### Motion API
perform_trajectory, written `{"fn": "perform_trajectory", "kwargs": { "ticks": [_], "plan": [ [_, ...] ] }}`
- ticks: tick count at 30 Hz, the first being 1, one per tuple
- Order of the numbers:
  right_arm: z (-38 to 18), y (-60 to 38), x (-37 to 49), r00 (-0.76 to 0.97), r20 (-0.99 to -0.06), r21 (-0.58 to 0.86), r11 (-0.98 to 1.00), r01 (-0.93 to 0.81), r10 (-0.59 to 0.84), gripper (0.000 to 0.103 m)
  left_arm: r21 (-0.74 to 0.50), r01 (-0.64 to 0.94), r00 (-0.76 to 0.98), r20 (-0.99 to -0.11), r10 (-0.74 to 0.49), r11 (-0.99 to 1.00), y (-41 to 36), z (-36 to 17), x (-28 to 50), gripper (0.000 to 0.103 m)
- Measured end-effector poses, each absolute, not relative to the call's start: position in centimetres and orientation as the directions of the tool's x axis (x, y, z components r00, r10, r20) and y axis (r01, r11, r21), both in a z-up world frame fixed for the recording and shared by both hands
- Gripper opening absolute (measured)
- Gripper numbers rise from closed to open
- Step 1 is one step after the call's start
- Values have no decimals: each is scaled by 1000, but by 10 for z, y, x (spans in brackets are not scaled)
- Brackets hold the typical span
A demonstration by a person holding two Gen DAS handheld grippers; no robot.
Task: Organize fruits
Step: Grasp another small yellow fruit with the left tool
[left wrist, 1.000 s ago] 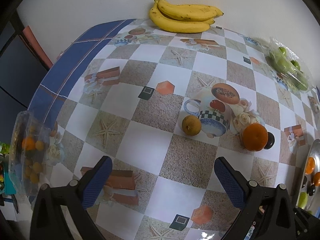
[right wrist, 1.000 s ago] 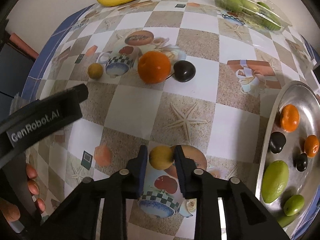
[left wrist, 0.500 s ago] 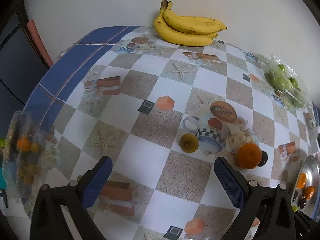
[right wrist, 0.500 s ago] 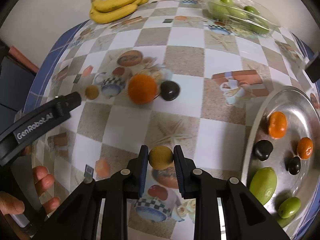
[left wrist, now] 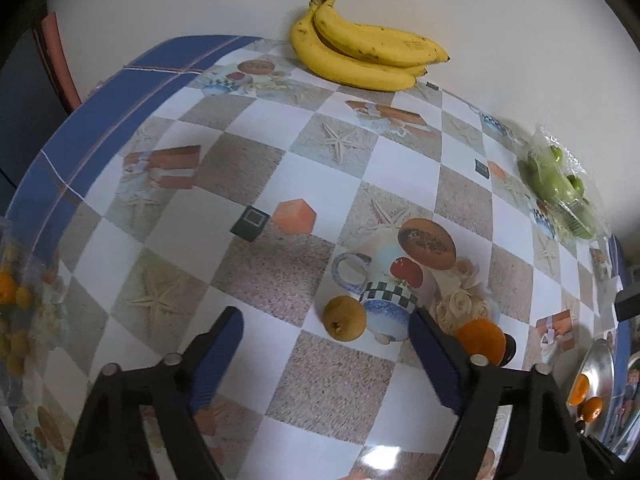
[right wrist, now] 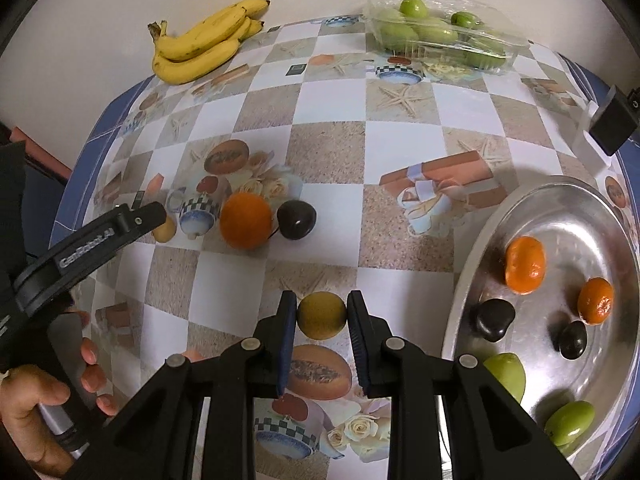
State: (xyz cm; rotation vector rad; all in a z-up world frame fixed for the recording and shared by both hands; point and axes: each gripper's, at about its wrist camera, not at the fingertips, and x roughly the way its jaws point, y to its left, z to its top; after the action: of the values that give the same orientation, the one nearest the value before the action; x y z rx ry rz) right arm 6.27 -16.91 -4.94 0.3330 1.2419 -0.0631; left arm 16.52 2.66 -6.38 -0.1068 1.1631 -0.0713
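The right tongs (right wrist: 322, 316) pinch a yellow fruit (right wrist: 321, 315) above the tabletop (right wrist: 332, 152), beside the tray (right wrist: 472, 264), probably to drop it in. The left tongs (left wrist: 326, 340), empty, are closing around a brown fruit (left wrist: 345, 317).

A small yellow-brown fruit (right wrist: 321, 315) is pinched between two fingers (right wrist: 286, 332), above the worktop (right wrist: 332, 168). A second, russet one (left wrist: 344, 317) lies on the worktop, just beside an orange (right wrist: 245, 221) that touches a dark plum (right wrist: 296, 219). A bunch of bananas (right wrist: 204, 46) is laid at the far edge by the wall. Green fruits are kept in a clear pack (right wrist: 440, 36) at the far right. On the steel tray (right wrist: 576, 208) are seen two tangerines (right wrist: 525, 265), two dark plums (right wrist: 494, 319) and green fruits (right wrist: 506, 374), all apart. Small orange fruits in a clear bag (left wrist: 16, 300) lie at the left edge
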Motion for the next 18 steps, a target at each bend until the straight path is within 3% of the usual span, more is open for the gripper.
{"fn": "perform_trajectory", "kwargs": {
  "ticks": [15, 18],
  "plan": [
    [-45, -174, 62, 340, -930, 226, 946, 234, 138, 27, -139, -7, 393, -911, -125, 990, 23, -72, 168, 30],
    [-45, -174, 62, 338, -931, 226, 946, 234, 139, 27, -140, -5, 396, -909, -127, 990, 23, -70, 167, 26]
  ]
}}
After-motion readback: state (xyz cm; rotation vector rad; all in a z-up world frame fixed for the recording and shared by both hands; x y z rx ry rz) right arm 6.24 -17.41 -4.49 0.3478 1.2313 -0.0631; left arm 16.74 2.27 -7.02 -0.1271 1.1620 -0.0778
